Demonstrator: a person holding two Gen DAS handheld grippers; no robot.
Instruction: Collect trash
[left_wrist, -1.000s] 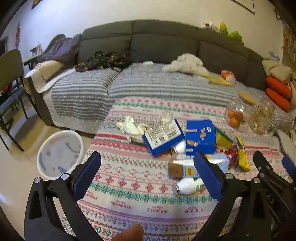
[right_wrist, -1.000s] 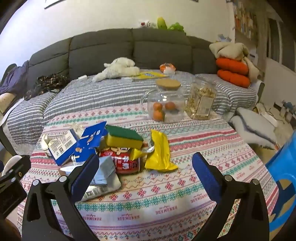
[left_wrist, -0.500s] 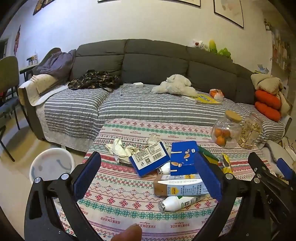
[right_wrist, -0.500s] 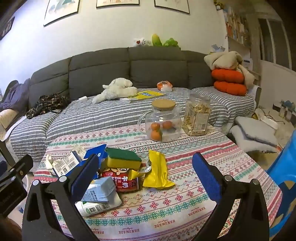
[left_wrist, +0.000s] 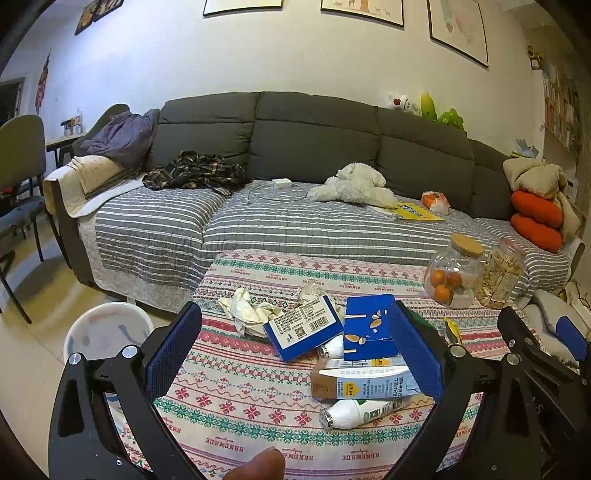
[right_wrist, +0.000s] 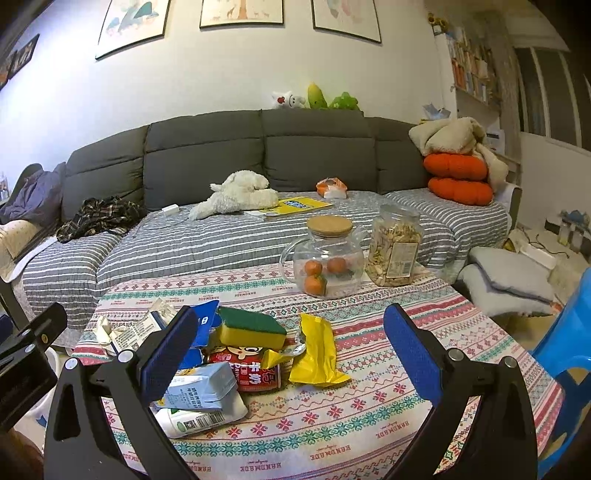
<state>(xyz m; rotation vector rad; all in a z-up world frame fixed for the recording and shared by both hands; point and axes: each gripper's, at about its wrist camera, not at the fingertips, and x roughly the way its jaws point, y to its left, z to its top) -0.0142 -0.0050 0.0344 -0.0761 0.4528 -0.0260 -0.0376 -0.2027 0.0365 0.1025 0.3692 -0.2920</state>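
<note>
Sofa (left_wrist: 295, 155): grey, behind the table, strewn with clothes and a plush toy.
Table (right_wrist: 406, 369): patterned cloth; trash heaped on its left half.
Bin (left_wrist: 107, 328): white, on the floor left of the table; nothing clearly visible inside.
Jars (right_wrist: 328, 258): two clear ones at the far right side, holding oranges and snacks; likely not trash.
Trash: blue box (left_wrist: 304, 326), blue carton (left_wrist: 367, 328), milk carton (left_wrist: 364, 382), white bottle (left_wrist: 364, 408), crumpled paper (left_wrist: 247, 310), red can (right_wrist: 245, 365), yellow wrapper (right_wrist: 317, 350), sponge (right_wrist: 253, 328).
Left gripper (left_wrist: 295, 358): jaws spread wide, empty, above the near edge.
Right gripper (right_wrist: 290, 354): jaws spread wide, empty, facing the pile.
Progress: apparently at the start; every piece lies on the table, all left to collect.
</note>
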